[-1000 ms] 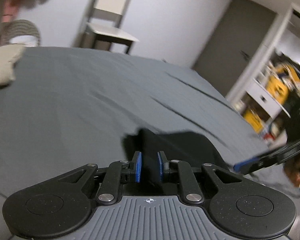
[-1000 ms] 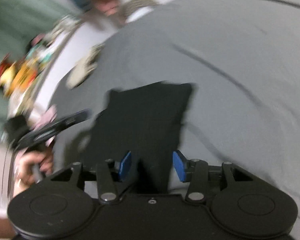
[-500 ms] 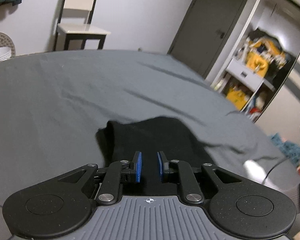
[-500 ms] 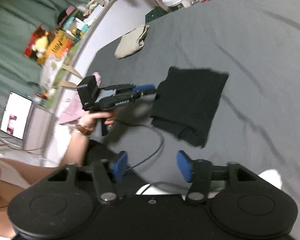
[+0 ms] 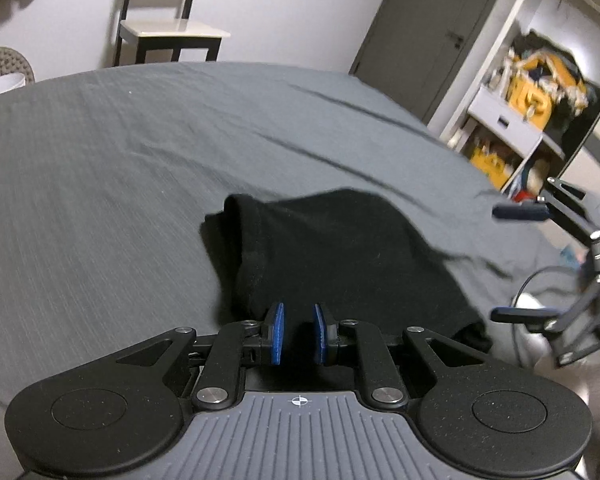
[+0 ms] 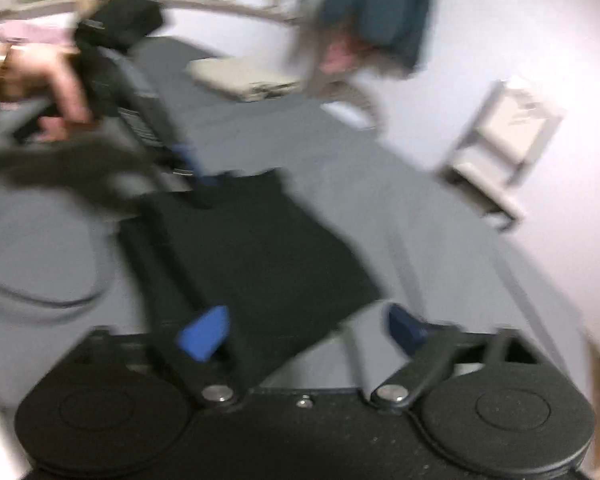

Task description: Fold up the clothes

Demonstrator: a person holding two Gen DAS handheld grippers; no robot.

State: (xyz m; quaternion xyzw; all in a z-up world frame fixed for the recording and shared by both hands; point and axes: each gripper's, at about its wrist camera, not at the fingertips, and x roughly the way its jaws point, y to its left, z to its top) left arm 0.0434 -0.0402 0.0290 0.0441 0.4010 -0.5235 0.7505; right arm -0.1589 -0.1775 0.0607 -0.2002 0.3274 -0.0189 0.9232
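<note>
The soft, limp black folded garment point(image 5: 340, 256) at frame centre wants edge grips; left tool point(image 5: 298, 334) narrowly parted, empty, right tool point(image 6: 306, 330) spread wide

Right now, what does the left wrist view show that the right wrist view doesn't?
Only the left wrist view shows the grey door and the white shelf of yellow toys. Only the right wrist view shows the hand gripping the left gripper and a folded beige garment. Both show the folded black garment on the grey bedsheet, and the white chair.
</note>
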